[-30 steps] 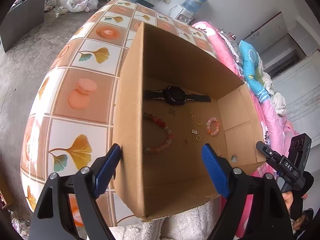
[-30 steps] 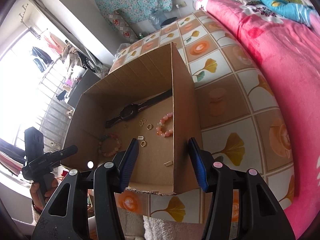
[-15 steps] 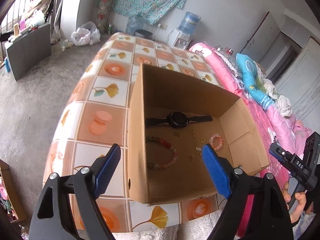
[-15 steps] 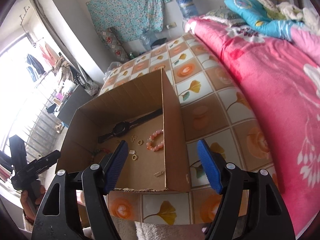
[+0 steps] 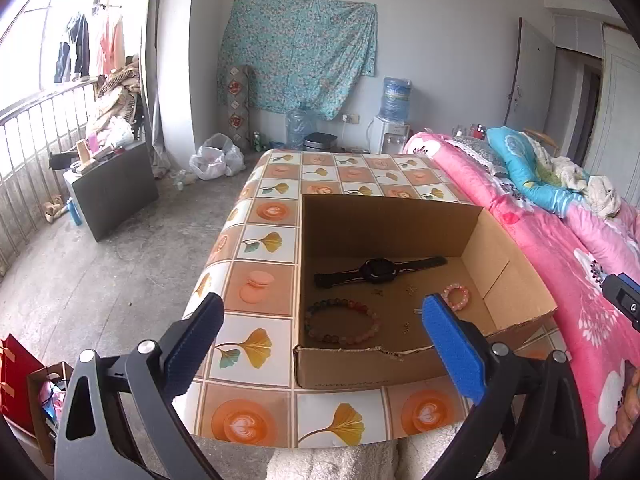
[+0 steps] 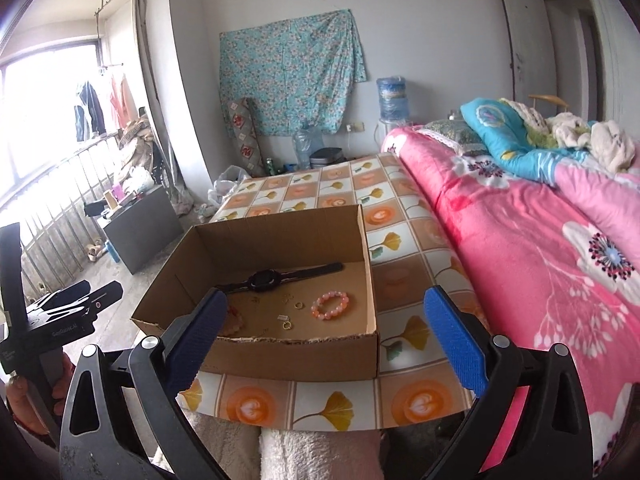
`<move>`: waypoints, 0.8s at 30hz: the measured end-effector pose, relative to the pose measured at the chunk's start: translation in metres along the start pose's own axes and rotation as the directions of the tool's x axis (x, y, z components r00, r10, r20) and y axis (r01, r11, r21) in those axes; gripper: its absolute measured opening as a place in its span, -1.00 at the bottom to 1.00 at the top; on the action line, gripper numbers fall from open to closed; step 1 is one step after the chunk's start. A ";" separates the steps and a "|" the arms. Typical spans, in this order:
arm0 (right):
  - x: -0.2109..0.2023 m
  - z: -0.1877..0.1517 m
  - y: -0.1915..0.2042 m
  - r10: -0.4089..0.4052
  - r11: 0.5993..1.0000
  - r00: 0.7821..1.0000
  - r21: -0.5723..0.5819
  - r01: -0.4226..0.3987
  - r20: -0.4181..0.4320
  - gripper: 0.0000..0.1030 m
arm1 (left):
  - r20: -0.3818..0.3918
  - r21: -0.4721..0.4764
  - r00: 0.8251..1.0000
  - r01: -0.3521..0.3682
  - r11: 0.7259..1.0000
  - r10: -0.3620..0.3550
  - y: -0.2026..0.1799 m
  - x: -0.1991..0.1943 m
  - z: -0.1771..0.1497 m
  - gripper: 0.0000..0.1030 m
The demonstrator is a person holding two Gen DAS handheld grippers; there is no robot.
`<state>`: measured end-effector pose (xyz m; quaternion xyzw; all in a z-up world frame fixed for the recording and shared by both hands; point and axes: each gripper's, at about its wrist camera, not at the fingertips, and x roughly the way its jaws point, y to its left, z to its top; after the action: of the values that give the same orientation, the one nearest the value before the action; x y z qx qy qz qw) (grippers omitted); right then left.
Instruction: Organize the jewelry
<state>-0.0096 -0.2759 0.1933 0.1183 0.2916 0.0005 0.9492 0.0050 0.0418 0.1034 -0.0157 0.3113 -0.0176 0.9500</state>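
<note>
I see a table [image 5: 272, 240] covered in tile-patterned cloth, with an open cardboard box [image 5: 384, 216] resting on its near right part.

Your two wrist cameras look forward and down over the table from its near edge.

Your left view sits toward the table's [image 5: 260, 272] left side, facing the cardboard box [image 5: 384, 368] past its near-left corner, bed [image 5: 560, 240] at right. Your right view stands further right, seeing the same box [image 6: 296, 360] left of centre, with the bed [image 6: 540, 240] filling its right half. Both share the box, the watch [image 5: 378, 270] [image 6: 264, 280] inside it, the tiled tabletop and the back wall's floral cloth [image 5: 300, 52] [image 6: 292, 76].
</note>
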 end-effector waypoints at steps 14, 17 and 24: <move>0.075 -0.042 0.031 -0.131 0.989 0.942 -0.109 0.102 -0.309 0.84 | -0.270 -0.012 0.963 -0.027 1.000 0.023 -0.034 0.044 -0.043 0.89; 0.081 -0.047 0.039 -0.121 0.988 0.935 -0.131 0.081 -0.333 0.84 | -0.284 0.032 0.958 -0.040 0.999 0.048 -0.043 0.047 -0.045 0.89; 0.087 -0.045 0.039 -0.121 0.989 0.927 -0.120 0.083 -0.354 0.84 | -0.342 0.023 0.938 -0.053 0.998 0.058 -0.044 0.061 -0.049 0.89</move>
<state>0.0403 -0.2220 0.1172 0.0518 0.4659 -0.0122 0.8832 0.0236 -0.0053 0.0297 0.0028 0.4719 0.0048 0.8817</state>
